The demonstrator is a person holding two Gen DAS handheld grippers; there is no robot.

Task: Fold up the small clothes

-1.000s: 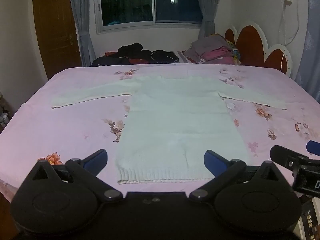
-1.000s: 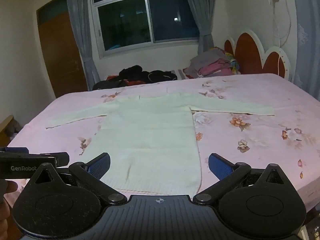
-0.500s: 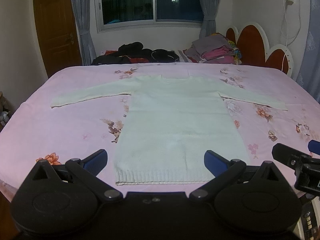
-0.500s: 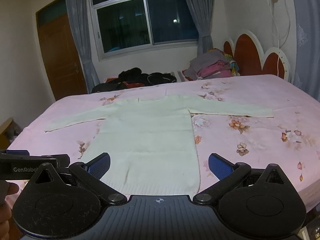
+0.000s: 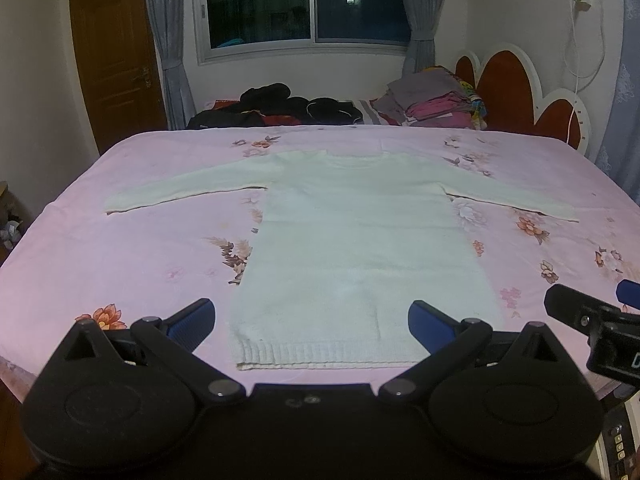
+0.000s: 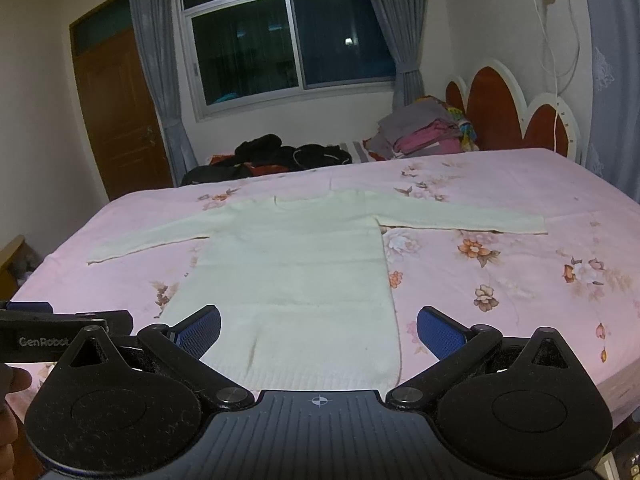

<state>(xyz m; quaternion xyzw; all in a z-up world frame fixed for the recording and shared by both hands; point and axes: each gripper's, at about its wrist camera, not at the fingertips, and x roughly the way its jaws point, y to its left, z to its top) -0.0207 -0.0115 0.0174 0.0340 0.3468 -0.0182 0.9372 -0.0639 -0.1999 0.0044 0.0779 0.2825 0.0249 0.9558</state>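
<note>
A pale cream knit sweater (image 5: 352,240) lies flat on the pink floral bed (image 5: 120,248), both sleeves spread sideways, ribbed hem toward me. It also shows in the right wrist view (image 6: 296,264). My left gripper (image 5: 312,320) is open and empty, held just short of the hem, its blue pads either side of it. My right gripper (image 6: 318,334) is open and empty, over the hem's right part. Each gripper shows at the edge of the other's view.
A pile of dark clothes (image 5: 276,108) and a stack of folded clothes (image 5: 436,100) lie at the far side of the bed. A red and white headboard (image 5: 520,92) stands at the right. A wooden door (image 5: 116,52) is at the back left.
Both grippers have risen and drawn back slightly, so more of the room shows. The sweater has not moved. Both grippers stay open.
</note>
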